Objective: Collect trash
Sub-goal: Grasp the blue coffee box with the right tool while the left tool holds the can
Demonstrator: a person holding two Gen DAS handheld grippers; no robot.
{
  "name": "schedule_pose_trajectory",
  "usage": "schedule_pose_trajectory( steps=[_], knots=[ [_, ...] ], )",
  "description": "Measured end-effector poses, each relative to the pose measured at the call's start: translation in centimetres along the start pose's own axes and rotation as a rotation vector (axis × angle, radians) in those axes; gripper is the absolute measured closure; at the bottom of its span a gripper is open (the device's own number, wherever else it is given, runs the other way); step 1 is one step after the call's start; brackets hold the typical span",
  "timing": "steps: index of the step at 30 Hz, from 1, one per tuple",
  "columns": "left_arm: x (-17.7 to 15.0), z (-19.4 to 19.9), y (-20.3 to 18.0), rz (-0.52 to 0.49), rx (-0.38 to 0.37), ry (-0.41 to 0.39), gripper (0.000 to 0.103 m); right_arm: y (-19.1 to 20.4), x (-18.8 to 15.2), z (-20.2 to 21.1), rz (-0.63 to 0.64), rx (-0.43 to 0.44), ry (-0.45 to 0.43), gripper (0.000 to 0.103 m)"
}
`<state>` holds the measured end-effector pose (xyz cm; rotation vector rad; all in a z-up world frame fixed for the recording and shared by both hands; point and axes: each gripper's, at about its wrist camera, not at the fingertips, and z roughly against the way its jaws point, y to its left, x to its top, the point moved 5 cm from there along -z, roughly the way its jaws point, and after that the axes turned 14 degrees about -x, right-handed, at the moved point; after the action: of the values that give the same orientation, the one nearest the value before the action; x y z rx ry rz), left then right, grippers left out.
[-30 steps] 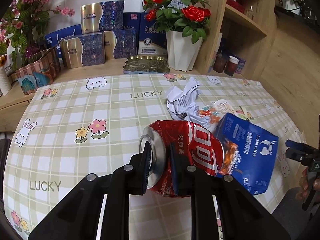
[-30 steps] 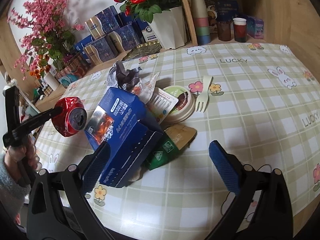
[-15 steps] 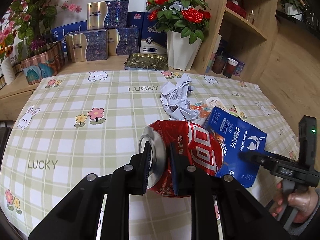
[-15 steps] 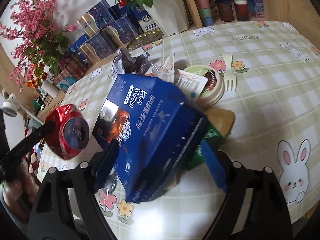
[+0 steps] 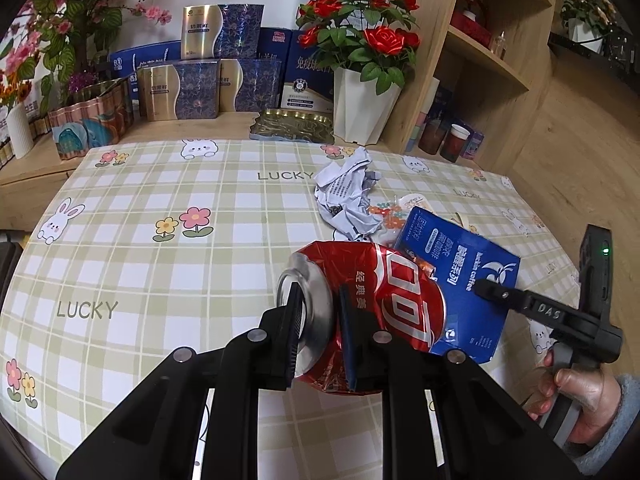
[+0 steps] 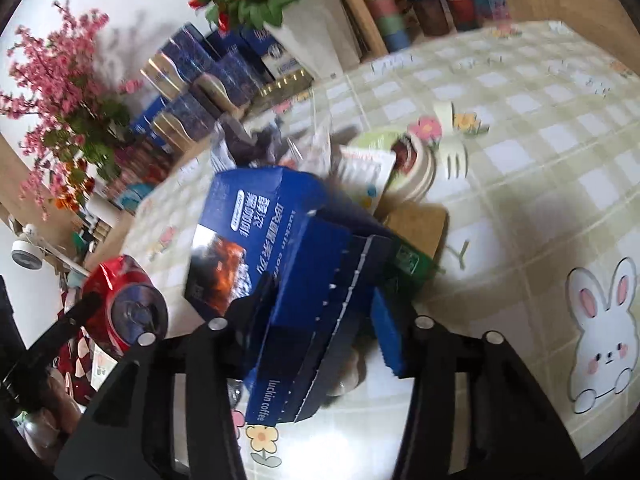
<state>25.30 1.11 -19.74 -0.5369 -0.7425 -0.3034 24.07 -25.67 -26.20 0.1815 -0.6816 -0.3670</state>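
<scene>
My left gripper [image 5: 320, 332] is shut on a crushed red soda can [image 5: 384, 312], held above the table; the can also shows in the right wrist view [image 6: 124, 304]. My right gripper [image 6: 320, 312] has its jaws around a blue Luckin coffee box [image 6: 280, 248], pressing its sides; the box also shows in the left wrist view [image 5: 456, 280]. Behind the box lie crumpled paper [image 5: 348, 196], a paper bowl [image 6: 408, 160], a white plastic fork [image 6: 452, 148], a green carton [image 6: 408, 264] and brown cardboard [image 6: 420, 224].
The table has a checked "LUCKY" cloth [image 5: 160, 264]. Behind it stand a white pot of red roses [image 5: 360, 96], gift boxes [image 5: 192, 88], a metal tray [image 5: 292, 128] and wooden shelves with cups [image 5: 456, 136].
My right gripper has moved forward over the blue box and closed its jaws onto it. My left gripper has kept hold of the can and pulled back a little.
</scene>
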Motion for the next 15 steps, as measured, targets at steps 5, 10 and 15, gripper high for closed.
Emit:
schedule_pose_trajectory(
  steps=[5,10,15],
  knots=[
    [0.3,1.5,-0.7,-0.014,0.004,-0.024,0.085,0.6,0.9,2.5,0.032,0.037,-0.061,0.061],
    [0.6,3.5,-1.4,-0.015,-0.001,-0.054,0.085,0.7,1.0,4.2,0.046,0.043,-0.079,0.061],
    [0.5,5.3,-2.3,-0.026,-0.009,-0.076,0.085,0.3,1.1,6.5,0.054,0.043,-0.105,0.061]
  ],
)
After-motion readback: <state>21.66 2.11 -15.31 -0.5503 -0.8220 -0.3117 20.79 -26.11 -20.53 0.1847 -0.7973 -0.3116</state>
